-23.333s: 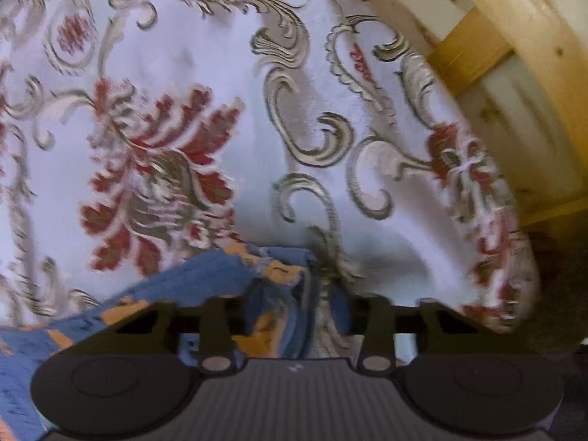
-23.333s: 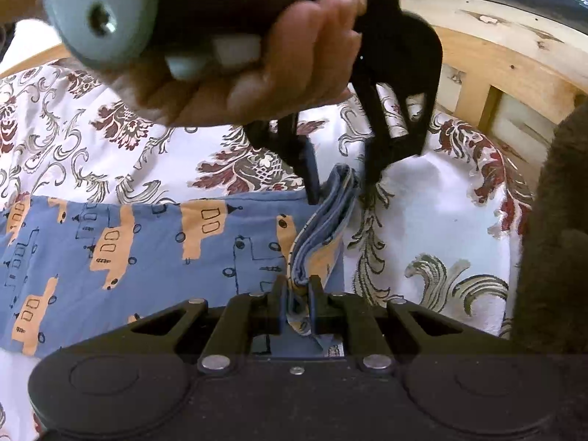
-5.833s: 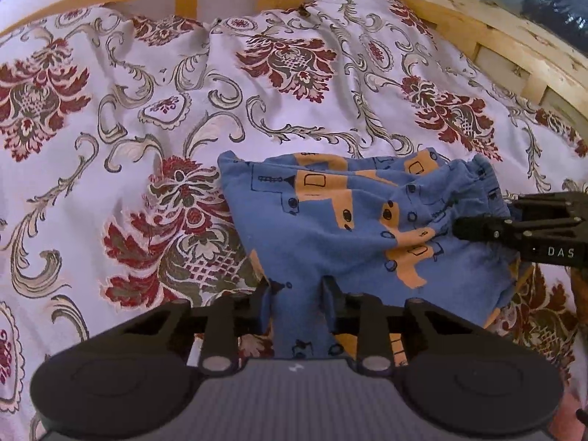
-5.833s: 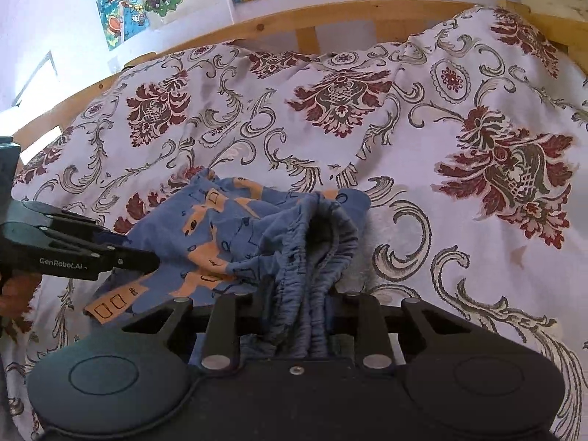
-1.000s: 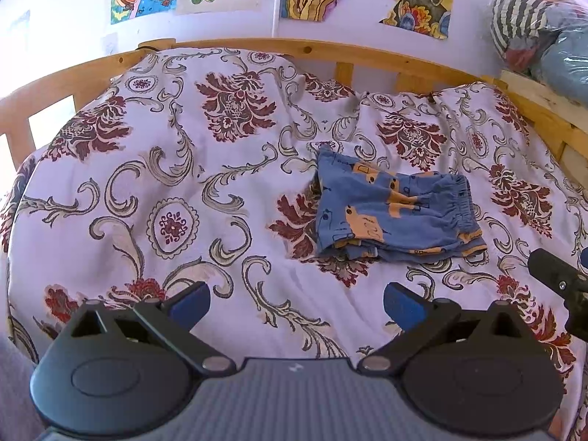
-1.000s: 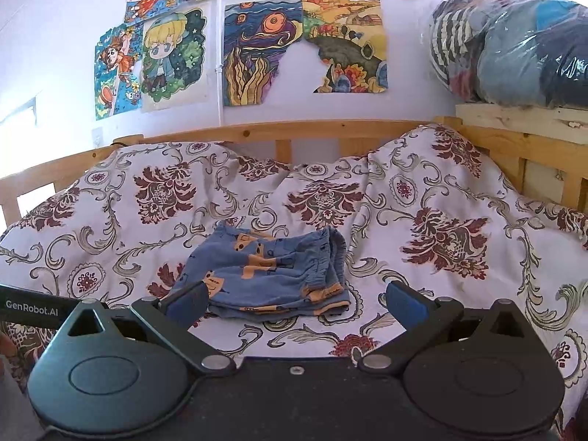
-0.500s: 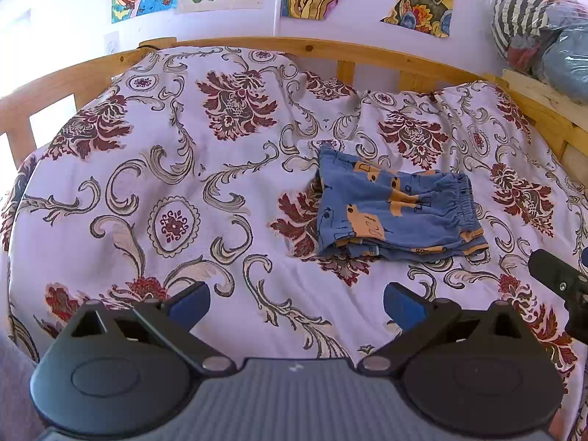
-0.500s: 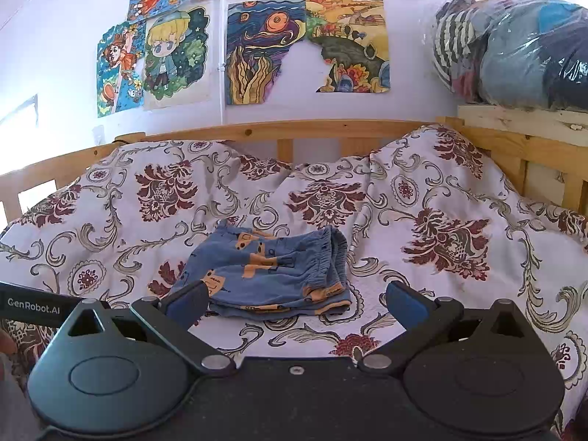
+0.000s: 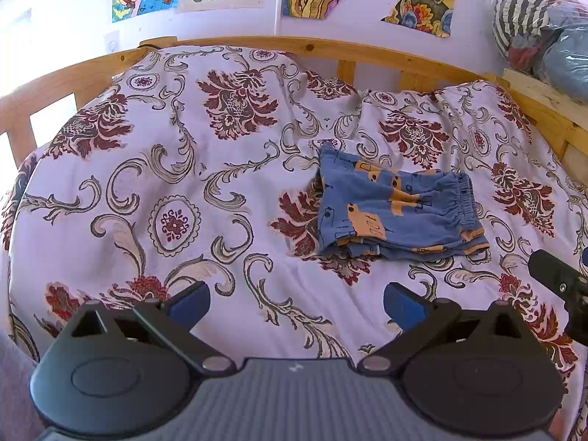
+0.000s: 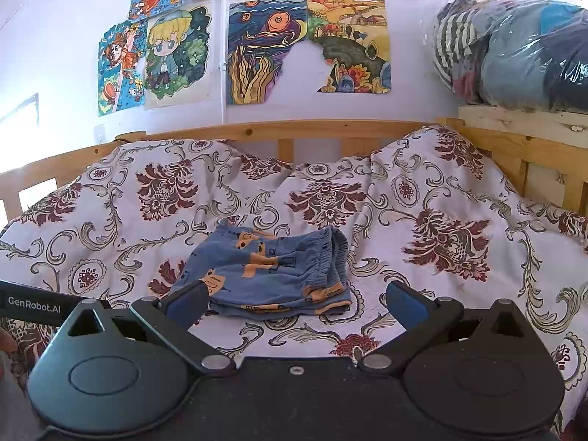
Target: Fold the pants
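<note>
Left gripper (image 9: 296, 303) held low above the bedspread (image 9: 165, 183), fingers spread and empty, folded pants (image 9: 398, 217) lying ahead and to its right, right gripper (image 10: 296, 303) likewise spread, empty, pants (image 10: 272, 272) just beyond its fingertips.

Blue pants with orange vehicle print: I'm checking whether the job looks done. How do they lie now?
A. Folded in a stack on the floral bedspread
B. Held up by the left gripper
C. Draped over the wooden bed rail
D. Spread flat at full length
A: the blue pants with orange vehicle print lie as a layered stack on the floral bedspread, apart from both open grippers.
</note>
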{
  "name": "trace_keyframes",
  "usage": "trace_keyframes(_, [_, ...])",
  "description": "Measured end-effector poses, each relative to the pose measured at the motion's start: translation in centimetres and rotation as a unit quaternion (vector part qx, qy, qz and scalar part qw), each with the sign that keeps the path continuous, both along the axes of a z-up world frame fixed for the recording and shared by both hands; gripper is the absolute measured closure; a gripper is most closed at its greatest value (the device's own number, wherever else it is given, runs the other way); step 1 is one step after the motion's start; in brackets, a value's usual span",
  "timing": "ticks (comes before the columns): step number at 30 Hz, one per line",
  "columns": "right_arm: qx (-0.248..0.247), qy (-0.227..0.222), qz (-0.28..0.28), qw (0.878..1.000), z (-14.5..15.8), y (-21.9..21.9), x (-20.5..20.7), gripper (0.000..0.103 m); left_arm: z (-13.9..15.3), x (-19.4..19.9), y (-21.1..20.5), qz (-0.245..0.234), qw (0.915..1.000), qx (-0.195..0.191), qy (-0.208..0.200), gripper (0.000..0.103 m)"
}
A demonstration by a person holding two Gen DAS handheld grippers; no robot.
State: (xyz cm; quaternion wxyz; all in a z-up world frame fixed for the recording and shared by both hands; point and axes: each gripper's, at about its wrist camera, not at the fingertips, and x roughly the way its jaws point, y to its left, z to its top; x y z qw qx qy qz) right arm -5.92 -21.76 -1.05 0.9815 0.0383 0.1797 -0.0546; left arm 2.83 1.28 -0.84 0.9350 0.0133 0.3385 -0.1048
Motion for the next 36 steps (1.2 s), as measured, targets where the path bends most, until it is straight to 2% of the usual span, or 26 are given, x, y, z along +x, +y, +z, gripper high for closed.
trace_keyframes(21, [-0.005,0.0,0.002,1.0,-0.1,0.23,-0.07,0.001,0.04,-0.29,-0.65,-0.011,0.9994,0.032,0.002,0.0])
trace_keyframes(36, [-0.007,0.001,0.001,1.0,-0.06,0.53,-0.03,0.001,0.0,-0.23,-0.59,-0.012,0.9994,0.031,0.005,0.0])
